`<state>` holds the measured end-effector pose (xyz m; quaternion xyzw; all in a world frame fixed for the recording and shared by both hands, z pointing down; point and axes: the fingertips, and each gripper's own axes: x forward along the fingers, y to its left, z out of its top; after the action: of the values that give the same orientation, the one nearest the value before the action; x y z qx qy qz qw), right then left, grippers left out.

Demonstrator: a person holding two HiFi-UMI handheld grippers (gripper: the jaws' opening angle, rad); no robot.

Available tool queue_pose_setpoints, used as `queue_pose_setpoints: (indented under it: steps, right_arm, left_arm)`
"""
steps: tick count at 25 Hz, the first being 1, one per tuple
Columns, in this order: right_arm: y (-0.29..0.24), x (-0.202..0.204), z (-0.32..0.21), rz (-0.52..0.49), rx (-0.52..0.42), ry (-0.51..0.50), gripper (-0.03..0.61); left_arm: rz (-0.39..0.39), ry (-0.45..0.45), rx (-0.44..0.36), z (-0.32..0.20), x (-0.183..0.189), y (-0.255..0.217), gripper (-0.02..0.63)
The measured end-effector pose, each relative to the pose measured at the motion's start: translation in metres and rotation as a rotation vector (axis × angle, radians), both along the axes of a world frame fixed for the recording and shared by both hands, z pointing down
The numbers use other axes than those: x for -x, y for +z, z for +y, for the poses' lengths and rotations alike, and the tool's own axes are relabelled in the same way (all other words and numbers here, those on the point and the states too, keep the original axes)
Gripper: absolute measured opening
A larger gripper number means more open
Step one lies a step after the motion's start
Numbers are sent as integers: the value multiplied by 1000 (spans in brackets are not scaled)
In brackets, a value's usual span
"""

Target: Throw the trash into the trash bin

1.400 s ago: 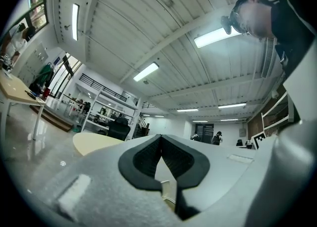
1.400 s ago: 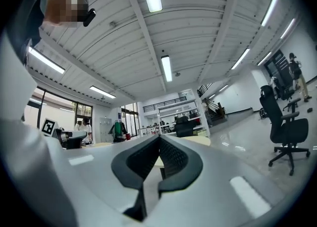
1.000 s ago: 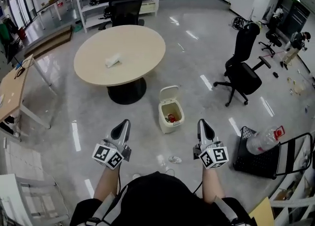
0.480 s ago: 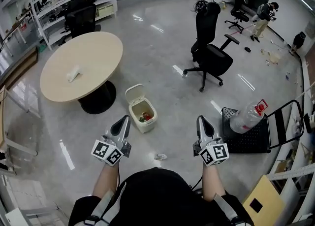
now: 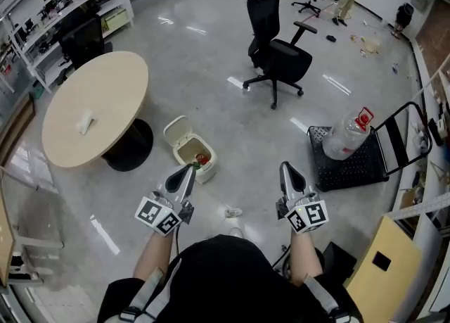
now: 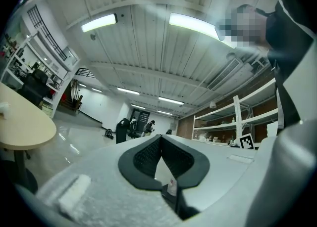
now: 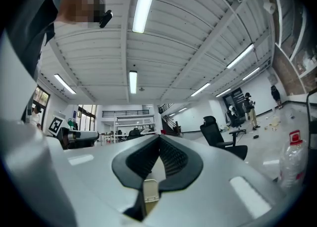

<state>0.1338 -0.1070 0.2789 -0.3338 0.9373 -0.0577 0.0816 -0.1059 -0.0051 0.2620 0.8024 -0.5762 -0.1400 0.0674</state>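
The small cream trash bin (image 5: 184,147) stands on the floor with its lid up and something red (image 5: 202,159) inside. In the head view my left gripper (image 5: 189,169) is shut and empty, its tip just over the bin's near right corner. My right gripper (image 5: 286,169) is also shut with nothing in it, held over bare floor to the bin's right. A crumpled bit of trash (image 5: 233,212) lies on the floor between the two grippers. The left gripper view (image 6: 161,136) and the right gripper view (image 7: 159,136) each show the pads meeting, both pointing out across the room.
A round beige table (image 5: 105,82) with a white wad (image 5: 84,121) stands left of the bin. A black office chair (image 5: 278,54) is farther back. A black cart (image 5: 351,163) at the right carries a clear bottle (image 5: 344,137). A person stands at the far back.
The view has swung: table and bin slid to the left, chair and cart came toward the middle. Both grippers stayed shut in front of me; the left tip now lies by the bin.
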Motion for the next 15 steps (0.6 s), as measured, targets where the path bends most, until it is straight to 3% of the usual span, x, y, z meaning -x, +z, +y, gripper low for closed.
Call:
queue_pose_setpoints:
  steps: [4,7,15]
  right_arm:
    - [1,-1,25,-31,24,104,6]
    - [9,-10,43,1,36,175,6]
    - [66,-56,77,75,125,331,6]
  left_arm:
    - [-50,96,21,3,9,1,2]
    - [-72,161,39,4,8,14,2]
    - [-92,331,107,-11,-32,65,2]
